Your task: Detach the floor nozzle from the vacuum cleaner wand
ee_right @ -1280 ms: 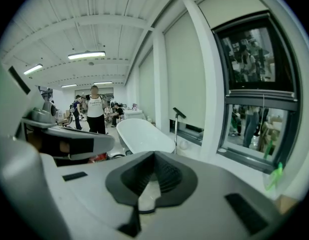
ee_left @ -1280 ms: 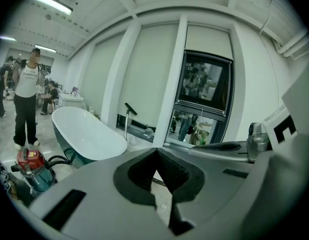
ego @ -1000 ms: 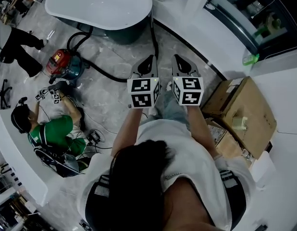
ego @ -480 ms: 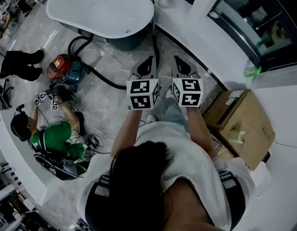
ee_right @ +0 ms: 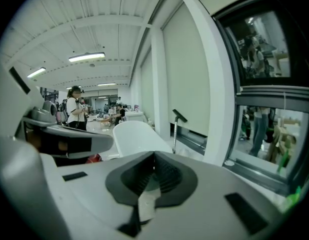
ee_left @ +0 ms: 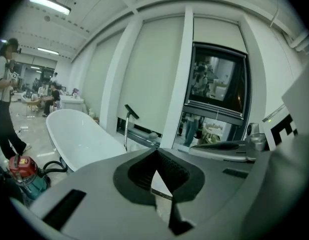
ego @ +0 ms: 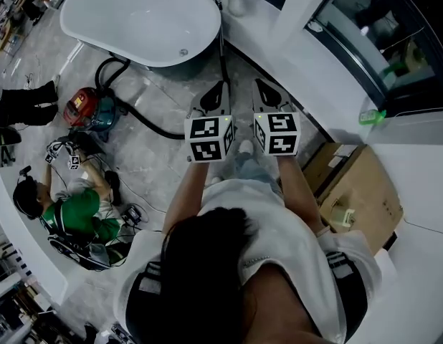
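Not started imo. Left gripper (ego: 220, 92), right gripper (ego: 264, 90) both pinched closed, empty. Wand (ee_left: 126, 134) upright by bathtub (ego: 135, 20) edge, untouched; whole detach left.

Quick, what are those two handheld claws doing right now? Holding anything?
Left gripper: jaws closed, holding nothing.
Right gripper: jaws closed, holding nothing.

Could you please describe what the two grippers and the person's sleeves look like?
The left gripper and right gripper each have a grey, tapering body, with black ribbed pads lining the jaws. Behind each sits a white cube printed with black square markers. The person wears a white short-sleeved shirt with dark stripes on the sleeves.
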The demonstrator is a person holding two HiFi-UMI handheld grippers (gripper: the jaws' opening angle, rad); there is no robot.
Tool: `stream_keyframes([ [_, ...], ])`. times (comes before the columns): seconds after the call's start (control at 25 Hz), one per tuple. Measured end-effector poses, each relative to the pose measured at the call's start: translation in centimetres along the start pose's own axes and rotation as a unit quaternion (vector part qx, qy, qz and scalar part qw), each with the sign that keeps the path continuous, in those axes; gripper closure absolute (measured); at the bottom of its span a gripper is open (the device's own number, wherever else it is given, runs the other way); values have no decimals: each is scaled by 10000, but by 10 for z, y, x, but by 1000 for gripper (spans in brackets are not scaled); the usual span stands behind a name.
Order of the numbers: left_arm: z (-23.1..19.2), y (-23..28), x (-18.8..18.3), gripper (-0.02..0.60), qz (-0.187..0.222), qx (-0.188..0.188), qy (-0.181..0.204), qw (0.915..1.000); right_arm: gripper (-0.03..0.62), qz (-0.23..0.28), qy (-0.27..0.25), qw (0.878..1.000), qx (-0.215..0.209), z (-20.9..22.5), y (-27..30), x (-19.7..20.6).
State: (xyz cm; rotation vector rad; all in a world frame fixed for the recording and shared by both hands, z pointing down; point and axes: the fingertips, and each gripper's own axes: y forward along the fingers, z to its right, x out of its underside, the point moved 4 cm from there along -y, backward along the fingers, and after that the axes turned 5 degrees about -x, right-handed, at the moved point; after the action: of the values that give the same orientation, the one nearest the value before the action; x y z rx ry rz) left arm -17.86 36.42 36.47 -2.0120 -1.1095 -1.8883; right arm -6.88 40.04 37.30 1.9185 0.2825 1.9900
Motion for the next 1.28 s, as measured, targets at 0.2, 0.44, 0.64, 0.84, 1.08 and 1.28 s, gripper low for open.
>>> stream_keyframes([
  [0.2,15,27,-7,580,-31,-76,9,10000,579,-67,-38,9999,-92,31,13,-5],
  [0.44,34,61,-16,580,-30,-254,28,9997,579,-61,-46,9997,-220,68,27,-14],
  [0.64,47,78,-16,580,-56,-301,21,9995,579,-127,-19,9995,-281,87,31,-8],
  [0.84,54,87,-20,580,-59,-354,-52,9993,579,-72,60,9995,-314,102,32,-11],
  [1.08,44,88,-15,580,-92,-576,-126,9982,579,62,402,9979,-509,107,33,-16],
  [1.28,47,91,-16,580,-84,-549,-135,9984,579,-75,274,9983,-506,106,40,-11],
])
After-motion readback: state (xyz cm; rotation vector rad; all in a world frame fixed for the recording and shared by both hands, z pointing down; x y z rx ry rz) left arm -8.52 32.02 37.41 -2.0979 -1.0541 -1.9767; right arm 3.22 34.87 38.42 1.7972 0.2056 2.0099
